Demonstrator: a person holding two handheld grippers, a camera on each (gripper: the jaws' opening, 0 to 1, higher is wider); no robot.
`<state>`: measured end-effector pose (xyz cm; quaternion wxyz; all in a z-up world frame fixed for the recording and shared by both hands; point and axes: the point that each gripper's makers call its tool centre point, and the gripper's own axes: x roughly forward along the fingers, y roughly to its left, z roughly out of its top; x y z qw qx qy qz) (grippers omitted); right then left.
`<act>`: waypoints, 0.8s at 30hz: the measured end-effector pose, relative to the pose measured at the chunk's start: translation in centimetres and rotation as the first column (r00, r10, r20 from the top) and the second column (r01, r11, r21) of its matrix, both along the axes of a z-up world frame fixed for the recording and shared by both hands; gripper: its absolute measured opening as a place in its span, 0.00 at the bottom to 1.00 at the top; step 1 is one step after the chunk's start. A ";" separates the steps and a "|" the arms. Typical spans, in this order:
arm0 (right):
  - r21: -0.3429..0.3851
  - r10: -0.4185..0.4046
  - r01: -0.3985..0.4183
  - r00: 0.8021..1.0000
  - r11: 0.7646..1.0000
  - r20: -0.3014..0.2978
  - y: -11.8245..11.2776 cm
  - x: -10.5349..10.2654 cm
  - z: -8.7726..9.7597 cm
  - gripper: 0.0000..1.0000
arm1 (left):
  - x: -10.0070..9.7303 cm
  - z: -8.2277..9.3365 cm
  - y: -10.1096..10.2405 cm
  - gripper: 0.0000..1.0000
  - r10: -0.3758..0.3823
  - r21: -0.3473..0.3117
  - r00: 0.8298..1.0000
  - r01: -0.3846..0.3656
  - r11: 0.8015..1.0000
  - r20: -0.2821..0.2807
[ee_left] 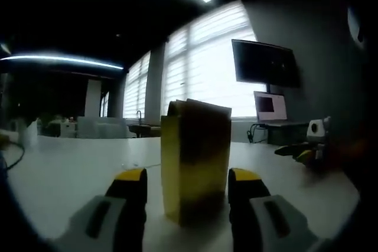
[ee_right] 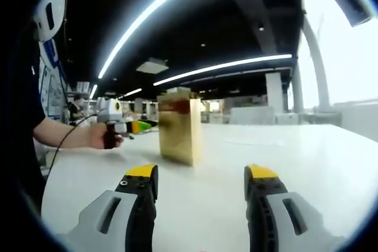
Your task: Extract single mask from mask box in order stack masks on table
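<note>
A tall yellow mask box [ee_left: 195,163] stands upright on the white table [ee_left: 65,169], with a flap raised at its top. My left gripper [ee_left: 189,176] is open, one jaw on each side of the box's lower part, and small gaps show between jaws and box. In the right gripper view the box [ee_right: 180,127] stands ahead and a little left. There, a hand holds the left gripper [ee_right: 139,126], whose tips end just short of the box's left side. My right gripper [ee_right: 201,176] is open over bare table [ee_right: 295,146], well short of the box. The right gripper [ee_left: 307,149] also appears at the far right of the left gripper view.
A dark wall screen [ee_left: 264,63] and a laptop [ee_left: 270,109] sit behind the table by bright windows. A person's forearm [ee_right: 62,135] and a thin cable [ee_right: 65,143] lie at the table's left side. Desks and chairs fill the room behind.
</note>
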<state>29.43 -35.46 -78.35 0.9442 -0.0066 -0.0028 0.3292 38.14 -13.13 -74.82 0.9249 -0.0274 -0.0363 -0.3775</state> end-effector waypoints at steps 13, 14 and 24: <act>-0.010 0.001 -0.001 1.000 1.000 -0.007 0.1 0.0 -0.2 0.55 | 2.1 -0.8 -0.7 0.57 -0.016 -0.003 1.000 0.016 1.000 0.007; -0.009 0.000 0.000 1.000 1.000 -0.007 0.0 0.0 -0.2 0.55 | 2.3 -0.8 -0.9 0.57 -0.026 -0.011 1.000 0.026 1.000 0.002; -0.056 0.020 -0.021 1.000 0.998 -0.019 0.7 -0.1 -0.9 0.54 | 3.0 -0.7 -2.9 0.58 -0.122 0.001 0.992 0.122 0.992 -0.001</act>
